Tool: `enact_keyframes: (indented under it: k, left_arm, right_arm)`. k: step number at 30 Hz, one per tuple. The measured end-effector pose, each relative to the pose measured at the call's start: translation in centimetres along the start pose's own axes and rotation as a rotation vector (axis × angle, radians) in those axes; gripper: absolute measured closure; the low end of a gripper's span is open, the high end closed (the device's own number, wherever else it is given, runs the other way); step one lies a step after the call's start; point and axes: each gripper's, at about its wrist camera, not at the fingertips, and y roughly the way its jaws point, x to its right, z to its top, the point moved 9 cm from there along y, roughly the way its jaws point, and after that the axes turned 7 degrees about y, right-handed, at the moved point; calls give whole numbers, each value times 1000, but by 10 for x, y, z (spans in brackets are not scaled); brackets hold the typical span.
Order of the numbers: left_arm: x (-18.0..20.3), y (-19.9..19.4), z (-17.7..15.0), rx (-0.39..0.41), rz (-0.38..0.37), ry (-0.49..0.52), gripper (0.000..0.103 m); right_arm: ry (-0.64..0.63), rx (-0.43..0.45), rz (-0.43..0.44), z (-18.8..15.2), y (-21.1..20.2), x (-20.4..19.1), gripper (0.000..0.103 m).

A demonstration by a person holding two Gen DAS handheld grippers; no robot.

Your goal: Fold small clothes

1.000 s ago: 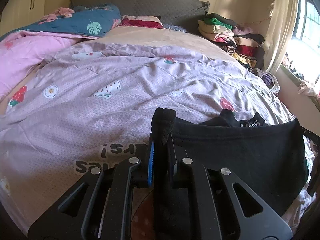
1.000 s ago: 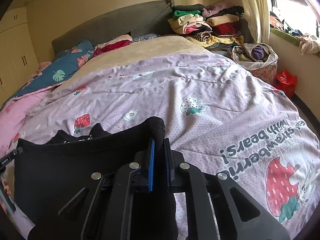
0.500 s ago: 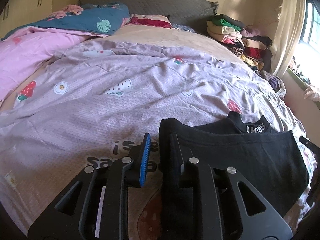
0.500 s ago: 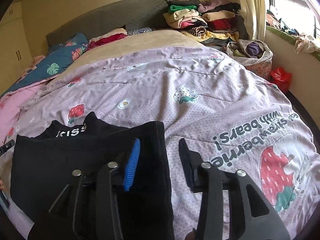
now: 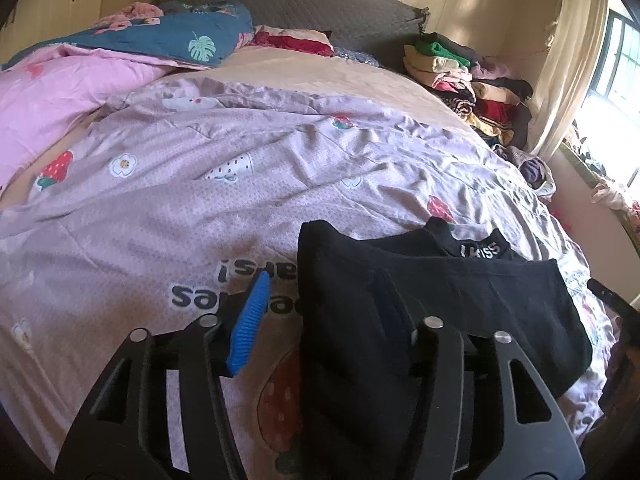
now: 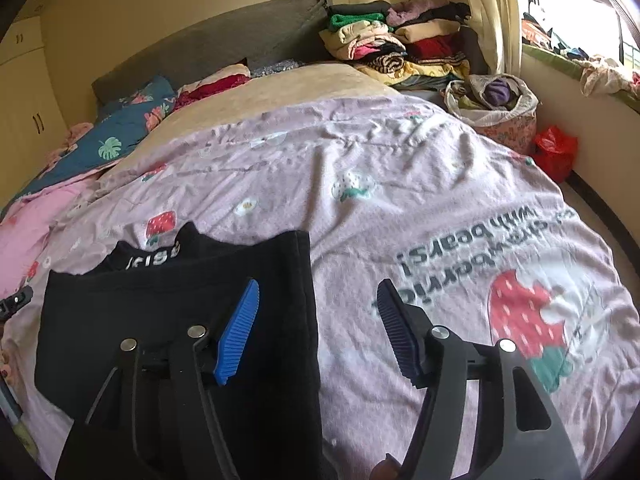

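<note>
Both the left hand-held gripper (image 5: 320, 312) and right hand-held gripper (image 6: 316, 320), clamped a second ago, are opening and hold nothing, leaving the folded black cotton garment (image 6: 180, 320) released on the near pink strawberry-print quilt (image 6: 400, 200).

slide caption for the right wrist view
Right hand-held gripper opening over the folded black garment on a strawberry-print quilt.

Both the left claw (image 5: 320, 320) and the right claw (image 6: 318, 328) are black, with triangular cut-outs, silver round screws and ribbed blue pads (image 6: 236, 336).
</note>
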Motion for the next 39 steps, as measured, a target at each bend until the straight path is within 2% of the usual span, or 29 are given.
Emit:
enact_keyframes:
  k: [9, 20, 25, 30, 31, 33, 35, 36, 37, 39]
  left_arm:
    - [2, -11, -22, -42, -15, -3, 52]
    - [7, -15, -64, -106, -87, -96, 52]
    - [8, -11, -84, -142, -99, -128, 52]
    - [6, -14, -91, -144, -95, -136, 53]
    - [5, -15, -93, -143, -92, -133, 55]
    - [7, -15, -96, -149, -99, -132, 72]
    - [11, -15, -100, -162, -121, -132, 86]
    - [12, -15, -101, -164, -122, -125, 93]
    - [14, -16, -102, -167, -118, -114, 95]
    - [16, -19, -103, -163, -111, -100, 98]
  right_arm:
    - [-8, -37, 27, -26, -13, -2, 43]
    - [17, -84, 54, -57, -20, 1, 43]
    - [22, -99, 62, -67, -22, 1, 43]
    - [22, -121, 68, -76, -21, 2, 45]
    - [20, -124, 67, -78, -21, 2, 47]
    - [14, -131, 72, -82, -21, 1, 58]
    - [3, -141, 84, -86, -20, -1, 82]
    - [-3, -142, 79, -88, -20, -2, 86]
    - [-6, -136, 67, -88, -21, -1, 92]
    - [20, -123, 80, -88, -25, 3, 93]
